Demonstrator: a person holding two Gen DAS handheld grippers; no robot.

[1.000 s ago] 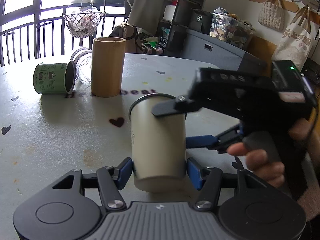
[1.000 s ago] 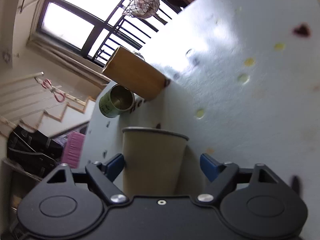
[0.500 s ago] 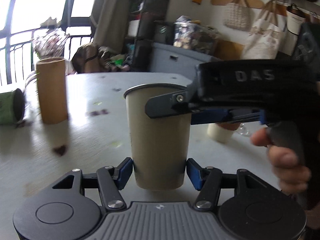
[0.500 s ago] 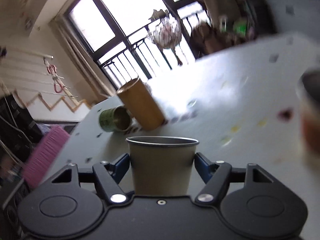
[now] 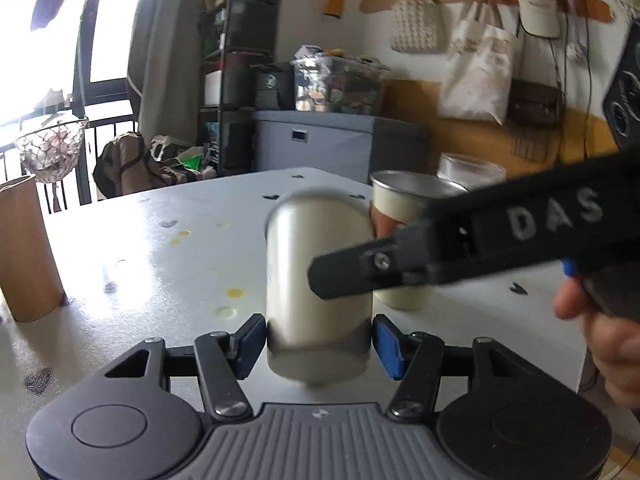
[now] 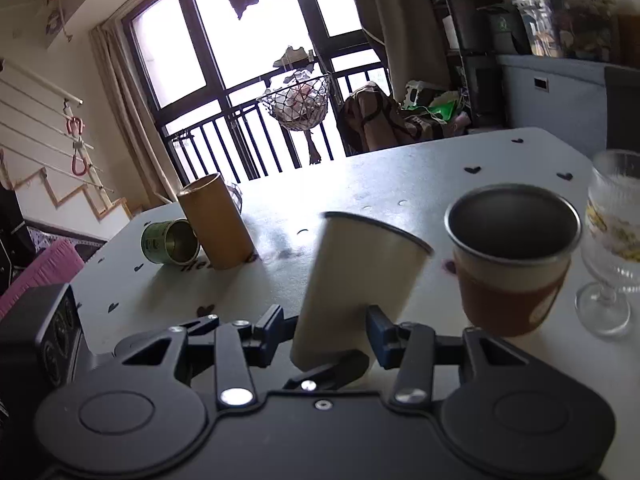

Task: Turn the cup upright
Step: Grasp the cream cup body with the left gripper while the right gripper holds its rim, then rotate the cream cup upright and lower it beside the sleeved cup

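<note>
A cream metal cup (image 5: 318,280) with a dark rim is held between both grippers above the white table (image 5: 160,264). My left gripper (image 5: 318,340) is shut on its lower part. My right gripper (image 6: 326,330) is shut on it too, and its black finger crosses the cup in the left wrist view (image 5: 360,272). In the right wrist view the cup (image 6: 356,276) leans to the right with its open rim up. The picture is blurred by motion.
An upright cup with a brown sleeve (image 6: 512,256) and a stemmed glass (image 6: 612,248) stand close on the right. A bamboo cylinder (image 6: 214,222) stands and a green can (image 6: 170,242) lies on its side, both at the far left. The table edge runs behind them.
Both grippers have swung with the cup towards the brown-sleeved cup and the glass. The cup now leans to the right in the right wrist view. Both grips stay shut.
</note>
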